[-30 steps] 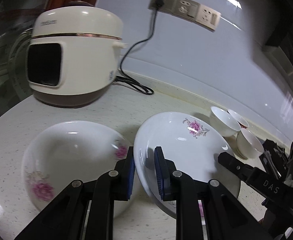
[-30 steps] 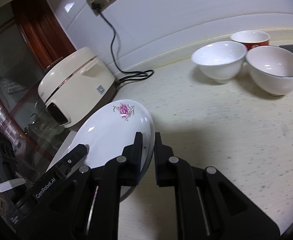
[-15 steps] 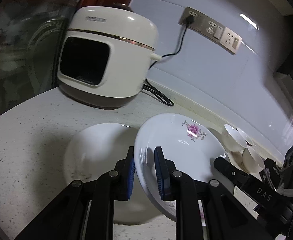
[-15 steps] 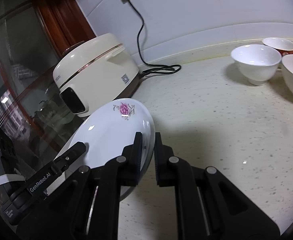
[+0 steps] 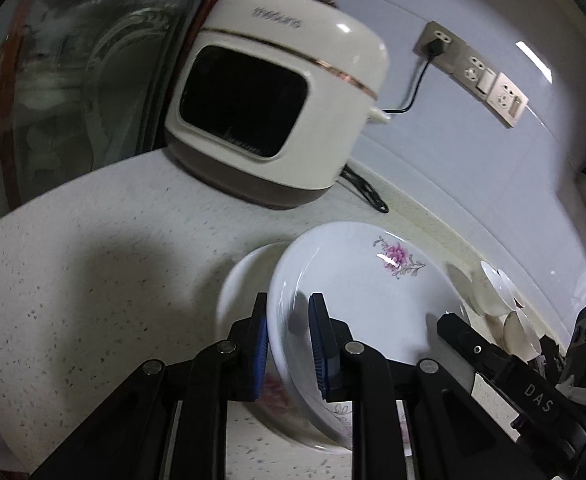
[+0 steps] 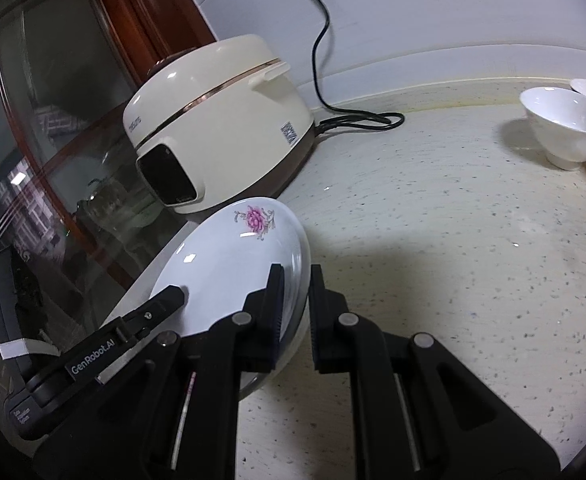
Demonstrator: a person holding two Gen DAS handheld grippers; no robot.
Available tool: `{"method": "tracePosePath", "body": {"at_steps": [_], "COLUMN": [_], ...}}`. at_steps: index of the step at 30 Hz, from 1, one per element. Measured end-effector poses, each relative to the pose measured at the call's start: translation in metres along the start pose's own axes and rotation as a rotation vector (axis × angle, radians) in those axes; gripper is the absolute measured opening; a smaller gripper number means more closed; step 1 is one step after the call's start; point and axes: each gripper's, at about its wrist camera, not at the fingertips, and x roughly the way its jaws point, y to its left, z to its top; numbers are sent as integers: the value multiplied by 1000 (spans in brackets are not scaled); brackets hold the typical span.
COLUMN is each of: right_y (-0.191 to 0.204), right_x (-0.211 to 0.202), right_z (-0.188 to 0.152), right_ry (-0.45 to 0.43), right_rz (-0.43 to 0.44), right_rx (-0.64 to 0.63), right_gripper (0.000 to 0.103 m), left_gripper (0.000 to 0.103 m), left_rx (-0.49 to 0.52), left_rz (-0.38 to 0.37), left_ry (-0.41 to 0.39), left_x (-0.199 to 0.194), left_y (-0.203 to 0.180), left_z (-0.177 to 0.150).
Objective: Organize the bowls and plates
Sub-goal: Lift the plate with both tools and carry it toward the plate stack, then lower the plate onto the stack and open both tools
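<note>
A white plate with a pink flower (image 5: 357, 292) is held off the counter by both grippers. My left gripper (image 5: 289, 340) is shut on its left rim. My right gripper (image 6: 295, 300) is shut on its opposite rim; the plate also shows in the right wrist view (image 6: 229, 264). A second flowered plate (image 5: 241, 292) lies on the counter directly under and behind the held one, mostly hidden. Small white bowls (image 6: 565, 128) stand at the far right, seen blurred in the left wrist view (image 5: 493, 292).
A cream rice cooker (image 5: 277, 108) stands at the back left, its black cord (image 6: 357, 120) running to wall sockets (image 5: 477, 72). A glass cabinet door with a wooden frame (image 6: 53, 152) borders the speckled counter (image 6: 453, 240) on the left.
Both grippers have carried the held plate leftward over the second plate, which is now largely covered. The rice cooker looms closer and the bowls have slid to the right edge.
</note>
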Motion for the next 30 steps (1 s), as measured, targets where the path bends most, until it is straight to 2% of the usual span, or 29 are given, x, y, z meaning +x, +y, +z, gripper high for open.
{"method": "tracePosePath", "body": {"at_steps": [12,19,30], "right_y": [4,5,6], "right_x": [7,14,12], "right_z": [1,0,-1], "right_ry": [24,61,52], "right_rz": [13,-3,-9], "right_rx": [-10,-14,-17], "right_gripper": [15,15,17], "left_gripper": [20,25,26], "left_rx": [-33,-35,-46], "left_rz": [-16,-10,-10], "left_ry": [-21,-20,-43], "left_x": [-4,-4,-8], "left_y": [6,7,7], "left_z": [-3,-3,-5]}}
